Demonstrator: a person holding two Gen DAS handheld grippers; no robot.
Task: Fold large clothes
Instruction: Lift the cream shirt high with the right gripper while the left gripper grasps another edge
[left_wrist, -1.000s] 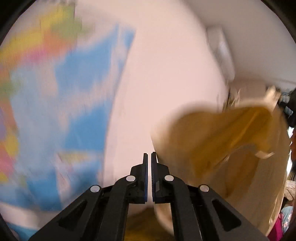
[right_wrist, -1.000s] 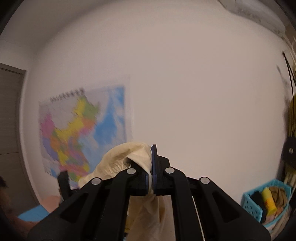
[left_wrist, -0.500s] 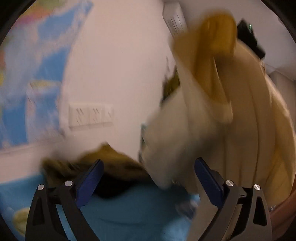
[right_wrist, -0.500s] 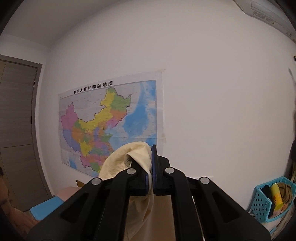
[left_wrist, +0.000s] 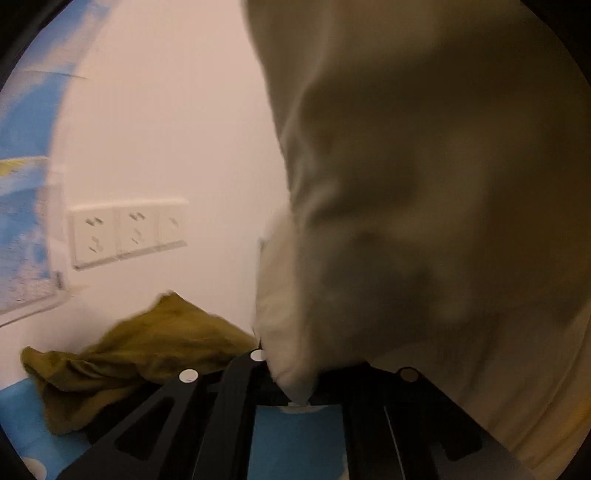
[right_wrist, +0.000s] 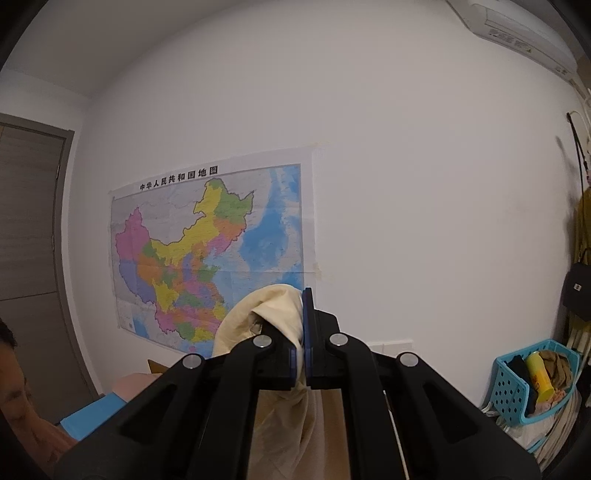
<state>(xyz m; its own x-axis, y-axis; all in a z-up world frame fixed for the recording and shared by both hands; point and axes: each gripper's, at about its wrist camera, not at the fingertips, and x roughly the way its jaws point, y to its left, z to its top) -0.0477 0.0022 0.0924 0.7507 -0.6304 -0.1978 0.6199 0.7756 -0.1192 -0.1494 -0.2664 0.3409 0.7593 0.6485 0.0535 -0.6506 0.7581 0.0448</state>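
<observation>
My right tool (right_wrist: 303, 332) is clamped on the cream garment (right_wrist: 273, 314). My left tool (left_wrist: 295, 384), jaws having just snapped closed, pinches the same garment's (left_wrist: 424, 184) fold above the blue bed (left_wrist: 295, 435).

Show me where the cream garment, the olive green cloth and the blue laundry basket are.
cream garment (right_wrist: 273, 314): right wrist view, on the bunched fold beside the pads.
olive green cloth (left_wrist: 147, 350): left wrist view, on the middle of the crumpled heap.
blue laundry basket (right_wrist: 511, 391): right wrist view, on its perforated front wall.
</observation>
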